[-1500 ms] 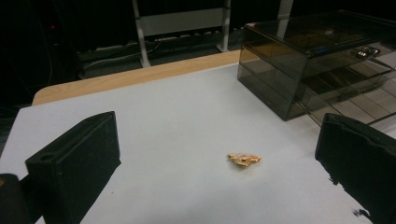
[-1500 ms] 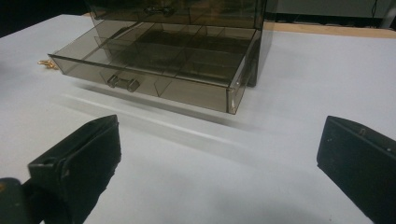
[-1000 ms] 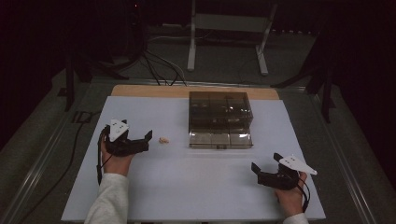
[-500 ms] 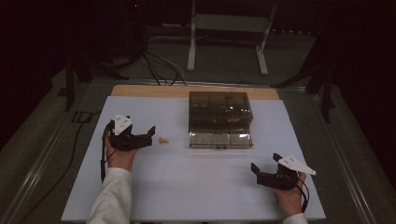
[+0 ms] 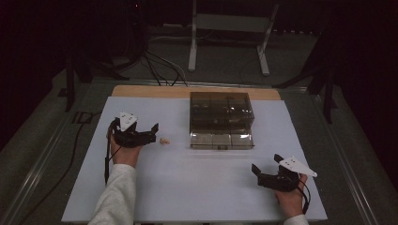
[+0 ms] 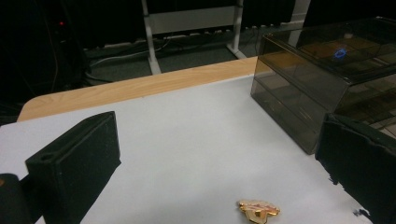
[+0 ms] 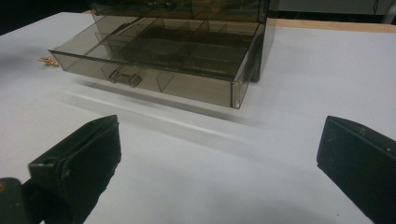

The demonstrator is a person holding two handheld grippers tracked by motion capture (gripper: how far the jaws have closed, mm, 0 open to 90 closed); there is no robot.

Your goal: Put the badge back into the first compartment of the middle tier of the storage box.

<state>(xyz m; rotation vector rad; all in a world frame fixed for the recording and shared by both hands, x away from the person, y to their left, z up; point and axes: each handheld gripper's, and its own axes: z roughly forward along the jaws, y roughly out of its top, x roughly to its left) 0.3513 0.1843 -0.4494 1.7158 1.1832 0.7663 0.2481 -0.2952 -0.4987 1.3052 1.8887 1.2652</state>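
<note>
1. My left tongs [image 5: 155,132] sit at the left of the tabletop [image 5: 197,187], jaws spread wide and pointing right, the grey plate on top.
2. My left hand [image 5: 124,152] grips them from below, the white-sleeved forearm [image 5: 112,197] reaching in from the bottom edge.
3. My right tongs [image 5: 266,166] rest near the front right corner, jaws parted wide and aimed left and away.
4. My right hand [image 5: 290,199] holds them from behind, a cable looping at the wrist.
5. In each gripper view, both black jaws stand well apart with nothing between them.
</note>
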